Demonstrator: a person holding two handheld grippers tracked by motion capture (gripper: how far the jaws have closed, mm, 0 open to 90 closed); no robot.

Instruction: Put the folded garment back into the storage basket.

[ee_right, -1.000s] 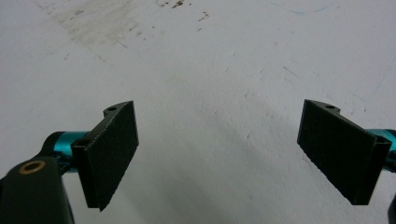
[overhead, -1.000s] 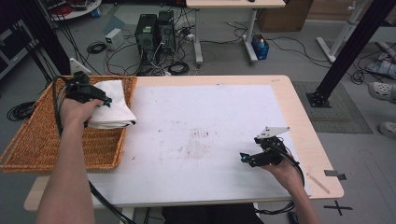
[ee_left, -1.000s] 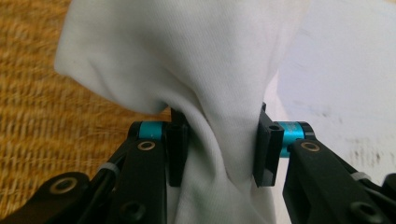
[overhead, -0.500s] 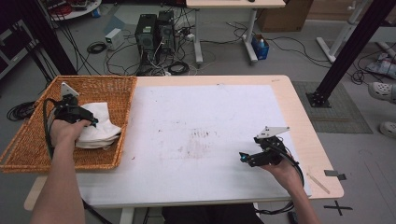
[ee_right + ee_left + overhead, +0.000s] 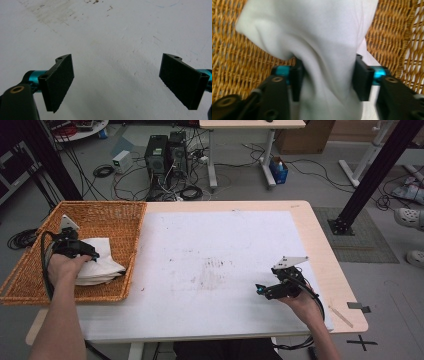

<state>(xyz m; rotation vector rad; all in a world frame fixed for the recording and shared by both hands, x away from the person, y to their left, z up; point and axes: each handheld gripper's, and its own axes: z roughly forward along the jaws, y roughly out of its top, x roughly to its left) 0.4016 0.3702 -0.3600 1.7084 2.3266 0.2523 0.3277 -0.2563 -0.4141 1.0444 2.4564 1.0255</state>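
A folded white cloth (image 5: 104, 266) lies in the wicker basket (image 5: 105, 206) at the table's left end. My left gripper (image 5: 89, 254) is down in the basket, shut on the cloth's near side. In the left gripper view the cloth (image 5: 317, 30) bulges up between the two black jaws of the left gripper (image 5: 328, 75) and touches both, with wicker weave behind it. My right gripper (image 5: 261, 291) rests low over the white table cover near the front right. In the right gripper view, the right gripper (image 5: 116, 80) stands open, with bare cover between its jaws.
The white cover (image 5: 215, 245) has faint brown stains (image 5: 212, 272) at its middle. The bare wooden table edge (image 5: 325, 245) runs along the right. Computer towers (image 5: 165, 152), cables and a black frame leg (image 5: 370, 175) stand on the floor beyond the table.
My left gripper has carried the white cloth from the basket's right rim leftward and down into the basket. The right gripper has stayed where it was.
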